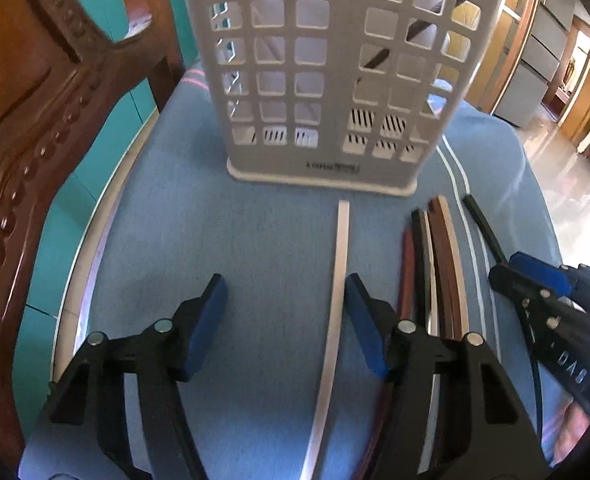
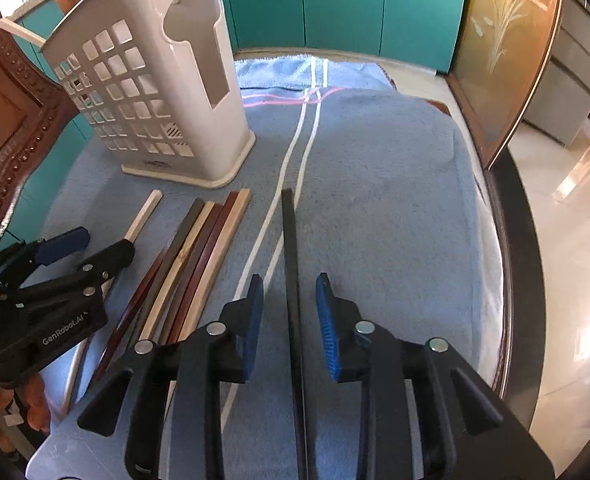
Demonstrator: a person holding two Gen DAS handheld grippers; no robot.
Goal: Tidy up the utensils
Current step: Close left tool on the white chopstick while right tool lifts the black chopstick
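Note:
A white perforated utensil holder (image 1: 327, 72) stands upright on a blue towel (image 1: 235, 240); it also shows in the right wrist view (image 2: 163, 96), with a pale stick poking out of its top. Long chopstick-like sticks lie on the towel. My left gripper (image 1: 285, 316) is open, with a single white stick (image 1: 337, 292) just inside its right finger. A bundle of dark, brown and pale sticks (image 1: 435, 264) lies to its right. My right gripper (image 2: 289, 320) is open around a lone black stick (image 2: 293, 280), the pads apart from it.
A carved wooden chair back (image 1: 35, 140) stands at the left. Teal cabinet doors (image 2: 335, 4) are behind the table. The towel has white stripes (image 2: 291, 160). The table's dark edge (image 2: 523, 280) curves on the right, with shiny floor (image 2: 575, 240) beyond.

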